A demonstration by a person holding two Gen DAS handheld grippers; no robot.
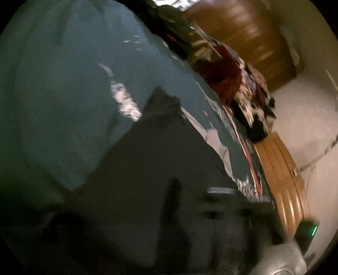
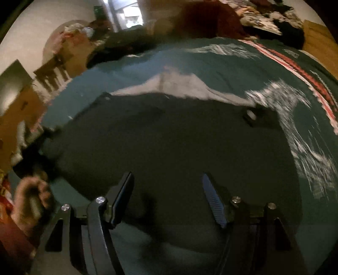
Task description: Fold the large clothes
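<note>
A large dark garment (image 2: 169, 137) lies spread on a teal bedspread (image 2: 131, 69), with a pale lining or second cloth (image 2: 175, 84) showing along its far edge. My right gripper (image 2: 168, 179) is open and empty, its two black fingers hovering just above the near part of the garment. The left wrist view is heavily blurred: the dark garment (image 1: 147, 169) fills its lower half on the teal bedspread (image 1: 63, 84). My left gripper's fingers are only dark smears at the bottom, so their state is unclear. The hand holding the left gripper (image 2: 29, 203) shows at the left of the right wrist view.
A heap of mixed clothes (image 1: 243, 88) sits at the bed's far edge, also in the right wrist view (image 2: 264, 17). A wooden bed frame (image 1: 283, 179) borders the bed, with pale floor (image 1: 306, 116) beyond. A wooden chair (image 2: 55, 72) stands at left.
</note>
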